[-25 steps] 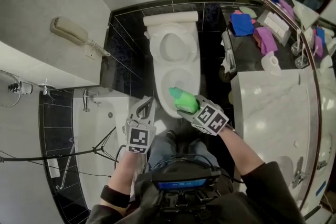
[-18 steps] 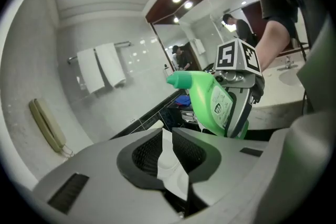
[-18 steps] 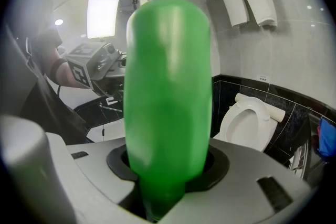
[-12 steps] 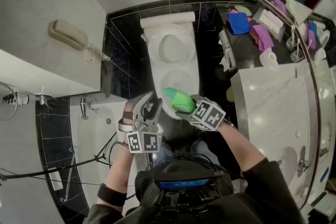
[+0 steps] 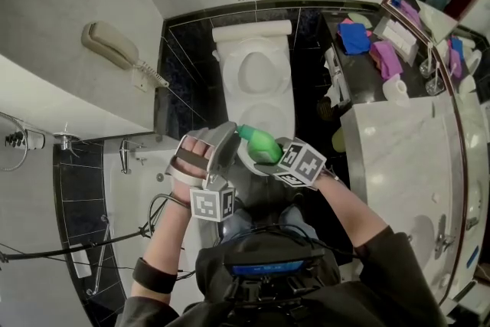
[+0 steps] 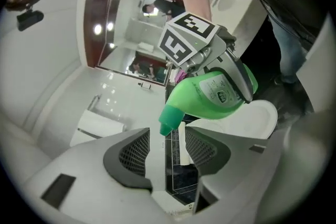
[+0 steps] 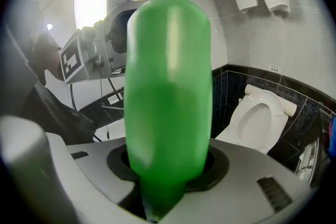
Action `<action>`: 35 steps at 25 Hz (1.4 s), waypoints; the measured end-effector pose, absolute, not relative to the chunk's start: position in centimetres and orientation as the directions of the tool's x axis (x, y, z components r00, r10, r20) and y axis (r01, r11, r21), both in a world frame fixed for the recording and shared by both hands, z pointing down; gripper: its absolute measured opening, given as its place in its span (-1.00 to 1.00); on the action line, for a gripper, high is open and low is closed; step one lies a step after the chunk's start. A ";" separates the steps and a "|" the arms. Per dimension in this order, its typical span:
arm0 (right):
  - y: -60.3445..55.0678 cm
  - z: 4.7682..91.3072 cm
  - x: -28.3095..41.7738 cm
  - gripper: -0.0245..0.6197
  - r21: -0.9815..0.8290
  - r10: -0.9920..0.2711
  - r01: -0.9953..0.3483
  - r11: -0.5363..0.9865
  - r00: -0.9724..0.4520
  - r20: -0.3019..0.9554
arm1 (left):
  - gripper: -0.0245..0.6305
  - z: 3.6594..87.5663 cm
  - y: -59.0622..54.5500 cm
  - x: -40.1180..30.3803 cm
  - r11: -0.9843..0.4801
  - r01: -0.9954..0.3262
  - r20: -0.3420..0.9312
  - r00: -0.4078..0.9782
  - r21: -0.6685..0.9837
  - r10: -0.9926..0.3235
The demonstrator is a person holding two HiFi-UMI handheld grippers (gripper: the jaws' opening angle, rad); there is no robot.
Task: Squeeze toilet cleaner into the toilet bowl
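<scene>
R gripper [image 5: 274,155] clamps the green cleaner bottle [image 5: 259,143], tilted above the toilet bowl [image 5: 269,109] at its front edge. L gripper [image 5: 222,143]: jaws have just been opening, part-open, nothing betw. them. Bottle's cap sits just off their tips.

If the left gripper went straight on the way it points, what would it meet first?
Most likely the green cap of the toilet cleaner bottle in the right gripper, just ahead of the left gripper, whose jaws have just been opening with nothing between them. Depth is unclear.
</scene>
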State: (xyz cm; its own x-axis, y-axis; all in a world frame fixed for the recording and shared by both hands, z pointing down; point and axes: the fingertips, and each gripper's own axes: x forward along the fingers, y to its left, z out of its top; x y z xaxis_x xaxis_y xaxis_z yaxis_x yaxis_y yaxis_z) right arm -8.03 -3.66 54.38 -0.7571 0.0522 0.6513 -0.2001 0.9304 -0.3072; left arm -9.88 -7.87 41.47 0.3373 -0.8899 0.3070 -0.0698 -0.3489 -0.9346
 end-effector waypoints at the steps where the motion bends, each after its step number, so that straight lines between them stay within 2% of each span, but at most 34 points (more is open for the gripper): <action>1: -3.8 54.2 -8.0 -0.34 -0.303 0.054 -0.197 0.932 -0.753 0.656 | -0.25 41.3 -8.0 -9.6 -0.333 -0.050 0.297 0.340 -0.942 -0.892; 7: -3.9 54.0 -8.0 -0.34 -0.287 0.064 -0.179 0.941 -0.738 0.671 | -0.21 40.6 -8.3 -8.1 -0.234 0.080 0.247 0.355 -0.969 -0.902; 12: -3.8 54.1 -7.5 -0.34 -0.265 0.069 -0.166 0.950 -0.716 0.695 | -0.21 41.7 -8.3 -7.5 -0.241 0.139 0.275 0.348 -0.961 -0.896; 14: -3.8 54.0 -7.4 -0.34 -0.253 0.063 -0.166 0.953 -0.708 0.703 | -0.40 41.8 -8.3 -7.3 -0.235 0.147 0.272 0.338 -0.961 -0.901; 19: -4.2 54.3 -6.7 -0.34 -0.210 0.029 -0.181 0.961 -0.685 0.728 | -0.42 42.4 -8.3 -7.1 -0.264 0.153 0.300 0.310 -0.952 -0.902; 27: -5.9 56.2 -4.8 -0.34 -0.009 -0.119 -0.205 0.979 -0.605 0.787 | -0.44 44.1 -7.6 -6.6 -0.419 0.141 0.442 0.303 -0.897 -0.844; 32: -7.9 56.8 -3.2 -0.34 0.216 -0.285 -0.189 0.958 -0.538 0.793 | -0.44 45.1 -6.6 -5.8 -0.602 0.102 0.601 0.305 -0.792 -0.738; 35: -8.3 57.1 -2.7 -0.34 0.312 -0.353 -0.168 0.935 -0.516 0.781 | -0.44 46.3 -5.9 -6.0 -0.700 0.124 0.701 0.287 -0.703 -0.653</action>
